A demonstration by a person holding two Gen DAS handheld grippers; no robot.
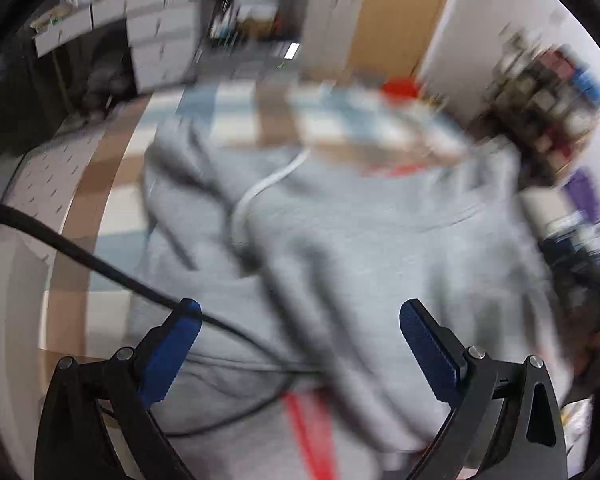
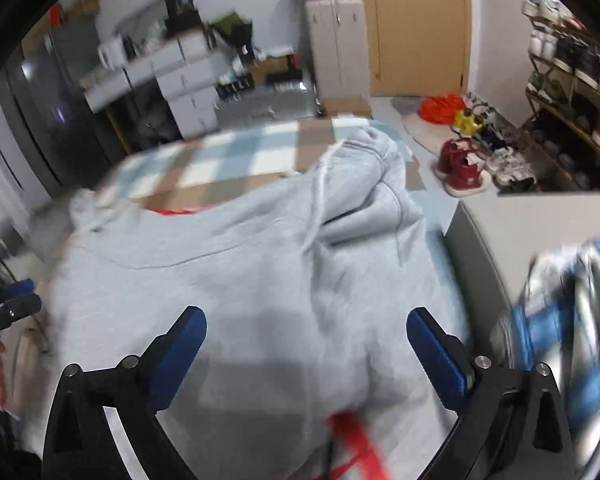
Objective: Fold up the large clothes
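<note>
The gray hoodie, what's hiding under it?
Under the gray hoodie lies a checked blanket in blue, white and brown. Something red peeks out at its far edge and near the grippers. What that red thing is stays covered.

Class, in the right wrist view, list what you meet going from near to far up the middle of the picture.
Red strap → grey hoodie → checked blanket → white cabinet

A hoodie [image 2: 240,280] lies on the mat [image 2: 220,160], shoes [image 2: 464,164] to its right.
</note>
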